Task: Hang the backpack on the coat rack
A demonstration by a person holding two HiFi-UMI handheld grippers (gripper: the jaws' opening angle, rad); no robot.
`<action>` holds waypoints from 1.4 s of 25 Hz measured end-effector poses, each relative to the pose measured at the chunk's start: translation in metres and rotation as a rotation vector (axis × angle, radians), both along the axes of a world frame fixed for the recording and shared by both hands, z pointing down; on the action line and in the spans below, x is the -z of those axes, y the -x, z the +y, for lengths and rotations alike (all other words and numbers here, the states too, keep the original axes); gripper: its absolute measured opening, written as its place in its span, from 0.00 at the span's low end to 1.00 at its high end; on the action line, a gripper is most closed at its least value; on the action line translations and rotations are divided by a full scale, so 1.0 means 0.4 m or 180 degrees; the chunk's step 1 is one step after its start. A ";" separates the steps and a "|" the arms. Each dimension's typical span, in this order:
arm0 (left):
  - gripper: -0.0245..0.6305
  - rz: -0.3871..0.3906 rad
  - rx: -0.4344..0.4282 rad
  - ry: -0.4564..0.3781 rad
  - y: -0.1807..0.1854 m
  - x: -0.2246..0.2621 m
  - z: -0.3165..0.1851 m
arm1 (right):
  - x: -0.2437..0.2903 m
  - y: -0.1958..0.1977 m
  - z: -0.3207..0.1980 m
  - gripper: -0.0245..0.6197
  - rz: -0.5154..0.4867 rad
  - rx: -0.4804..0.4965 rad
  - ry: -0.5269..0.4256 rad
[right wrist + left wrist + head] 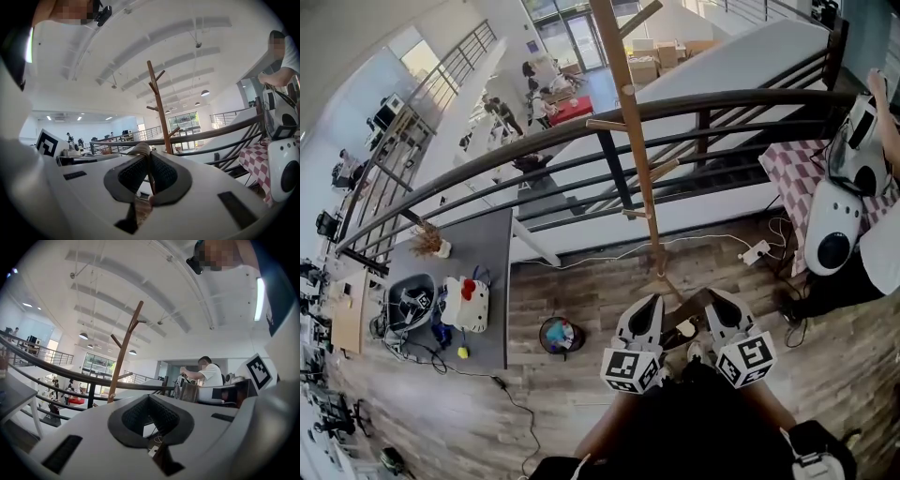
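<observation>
right gripper (149,161) pinching beige webbing strap (139,150) | left gripper (150,400) closed, empty | black backpack (694,422), probably, hangs below | risk: single pinch slips before reaching tall wooden coat rack (634,122)

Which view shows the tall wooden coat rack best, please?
The head view: the tall wooden coat rack runs large from its pegs down to the wooden floor, only its tip cropped. Both gripper views show just its upper pole and pegs, smaller, lower part hidden.

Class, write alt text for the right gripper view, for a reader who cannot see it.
The right hand-held gripper is shut on a tan strap. Beyond it, a wooden coat rack stands in front of a dark railing.
</observation>
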State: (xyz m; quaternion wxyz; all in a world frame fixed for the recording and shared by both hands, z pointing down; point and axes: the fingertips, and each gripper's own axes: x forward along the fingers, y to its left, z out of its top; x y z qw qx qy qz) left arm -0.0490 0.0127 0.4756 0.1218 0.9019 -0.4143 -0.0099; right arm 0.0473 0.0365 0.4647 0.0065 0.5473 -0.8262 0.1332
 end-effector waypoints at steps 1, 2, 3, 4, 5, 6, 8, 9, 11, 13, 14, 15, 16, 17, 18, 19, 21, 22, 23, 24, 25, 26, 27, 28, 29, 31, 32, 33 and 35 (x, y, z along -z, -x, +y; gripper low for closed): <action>0.05 -0.0006 0.0003 -0.0008 -0.007 -0.001 -0.008 | -0.001 -0.003 -0.004 0.08 -0.0003 0.0020 -0.0008; 0.05 -0.0013 0.0007 -0.0015 -0.013 -0.004 -0.016 | -0.003 -0.006 -0.009 0.08 -0.0008 0.0034 -0.0013; 0.05 -0.0019 0.0011 -0.0019 -0.019 -0.007 -0.025 | -0.006 -0.011 -0.014 0.08 -0.0012 0.0044 -0.0015; 0.05 -0.0023 0.0013 -0.0023 -0.025 -0.008 -0.033 | -0.008 -0.017 -0.020 0.08 -0.0015 0.0051 -0.0014; 0.05 -0.0027 0.0016 -0.0028 -0.031 -0.009 -0.040 | -0.011 -0.023 -0.025 0.08 -0.0019 0.0057 -0.0008; 0.05 -0.0027 0.0021 -0.0030 -0.036 -0.008 -0.045 | -0.013 -0.030 -0.029 0.08 -0.0023 0.0060 0.0000; 0.05 -0.0008 0.0043 -0.0018 -0.045 -0.005 -0.054 | -0.014 -0.045 -0.038 0.08 -0.0026 0.0063 0.0012; 0.05 0.0002 0.0053 -0.0013 -0.052 -0.002 -0.058 | -0.012 -0.054 -0.043 0.08 -0.0028 0.0066 0.0010; 0.05 0.0005 0.0069 -0.0024 -0.068 0.003 -0.068 | -0.006 -0.072 -0.058 0.08 -0.0027 0.0087 -0.0013; 0.05 0.0008 0.0104 -0.0035 -0.078 0.007 -0.080 | -0.005 -0.083 -0.075 0.08 -0.0017 0.0129 -0.0029; 0.05 0.0011 0.0129 -0.0031 -0.081 0.006 -0.085 | -0.007 -0.087 -0.080 0.08 -0.0022 0.0144 -0.0022; 0.05 0.0010 0.0154 -0.0025 -0.085 0.005 -0.091 | -0.009 -0.093 -0.086 0.08 -0.0030 0.0154 -0.0013; 0.05 0.0006 0.0174 -0.0020 -0.090 0.003 -0.097 | -0.010 -0.099 -0.092 0.08 -0.0038 0.0163 -0.0009; 0.05 -0.0003 0.0187 -0.0015 -0.096 0.001 -0.103 | -0.011 -0.107 -0.098 0.08 -0.0045 0.0171 -0.0007; 0.05 -0.0013 0.0197 -0.0010 -0.103 0.000 -0.109 | -0.012 -0.114 -0.104 0.08 -0.0050 0.0178 -0.0005; 0.05 -0.0021 0.0208 -0.0003 -0.109 -0.002 -0.114 | -0.013 -0.121 -0.110 0.08 -0.0054 0.0189 -0.0003; 0.05 -0.0025 0.0249 0.0008 -0.115 -0.005 -0.123 | -0.018 -0.131 -0.123 0.08 -0.0057 0.0229 -0.0004; 0.05 -0.0027 0.0275 0.0010 -0.116 -0.005 -0.127 | -0.021 -0.133 -0.130 0.08 -0.0057 0.0253 -0.0003; 0.05 -0.0032 0.0298 0.0010 -0.116 -0.005 -0.129 | -0.022 -0.135 -0.137 0.08 -0.0060 0.0270 0.0003; 0.05 -0.0039 0.0316 0.0009 -0.116 -0.004 -0.131 | -0.024 -0.136 -0.144 0.08 -0.0061 0.0285 0.0009; 0.05 -0.0046 0.0326 0.0006 -0.118 -0.004 -0.133 | -0.025 -0.138 -0.150 0.08 -0.0058 0.0300 0.0008; 0.05 -0.0052 0.0331 0.0006 -0.120 -0.003 -0.135 | -0.026 -0.141 -0.156 0.08 -0.0054 0.0310 0.0007; 0.05 -0.0056 0.0334 0.0007 -0.122 -0.003 -0.138 | -0.027 -0.144 -0.163 0.08 -0.0052 0.0309 0.0012; 0.05 -0.0058 0.0337 0.0009 -0.124 -0.002 -0.143 | -0.026 -0.149 -0.171 0.08 -0.0051 0.0303 0.0021; 0.05 -0.0061 0.0341 0.0011 -0.125 -0.001 -0.148 | -0.026 -0.152 -0.180 0.08 -0.0048 0.0298 0.0029; 0.05 -0.0065 0.0345 0.0019 -0.125 -0.001 -0.160 | -0.025 -0.156 -0.195 0.08 -0.0048 0.0294 0.0040; 0.05 -0.0068 0.0344 0.0021 -0.124 -0.002 -0.166 | -0.025 -0.158 -0.201 0.08 -0.0048 0.0291 0.0040; 0.05 -0.0070 0.0339 0.0021 -0.124 -0.003 -0.174 | -0.025 -0.159 -0.208 0.08 -0.0046 0.0284 0.0039; 0.05 -0.0072 0.0316 0.0001 -0.124 -0.003 -0.195 | -0.027 -0.159 -0.227 0.08 -0.0037 0.0257 0.0037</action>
